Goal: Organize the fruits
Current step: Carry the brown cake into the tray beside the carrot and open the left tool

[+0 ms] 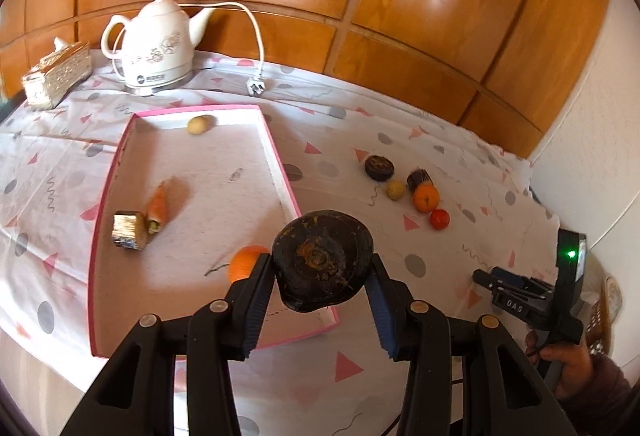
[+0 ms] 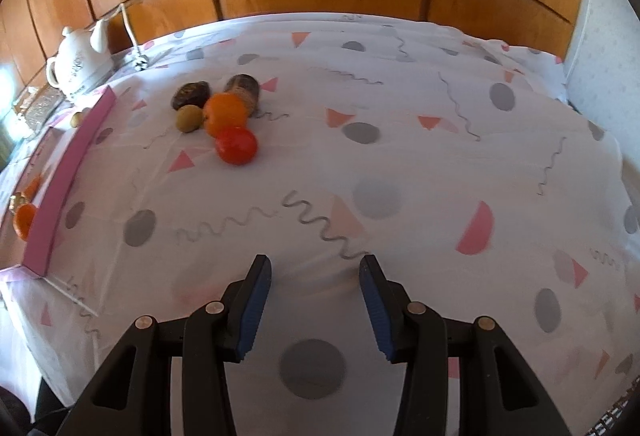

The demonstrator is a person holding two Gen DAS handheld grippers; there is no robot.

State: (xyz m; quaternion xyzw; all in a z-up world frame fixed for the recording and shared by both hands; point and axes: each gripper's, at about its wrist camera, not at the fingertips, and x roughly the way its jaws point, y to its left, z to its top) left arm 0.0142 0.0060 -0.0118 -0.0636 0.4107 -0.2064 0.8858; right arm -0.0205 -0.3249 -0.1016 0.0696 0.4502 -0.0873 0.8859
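Note:
My left gripper (image 1: 320, 268) is shut on a dark, round fruit (image 1: 322, 260), held above the near right corner of the pink-rimmed tray (image 1: 280, 160). Inside the tray lie an orange (image 1: 242, 262), a carrot piece (image 1: 157, 206), a foil-wrapped piece (image 1: 128, 230) and a small yellowish fruit (image 1: 197, 125). On the cloth to the right sit a dark fruit (image 2: 191, 93), a dark piece (image 2: 244, 86), a green-yellow fruit (image 2: 189, 118), an orange (image 2: 225, 113) and a red tomato (image 2: 236, 145). My right gripper (image 2: 316, 268) stands open over bare cloth, nearer than that cluster.
A white kettle (image 1: 158, 40) with cord and plug (image 1: 256, 87) stands at the back left beside a gilt tissue box (image 1: 56, 74). Wooden panelling backs the table. The patterned tablecloth (image 2: 400, 156) covers the table. A hand (image 1: 568, 364) holds the right gripper at the lower right of the left wrist view.

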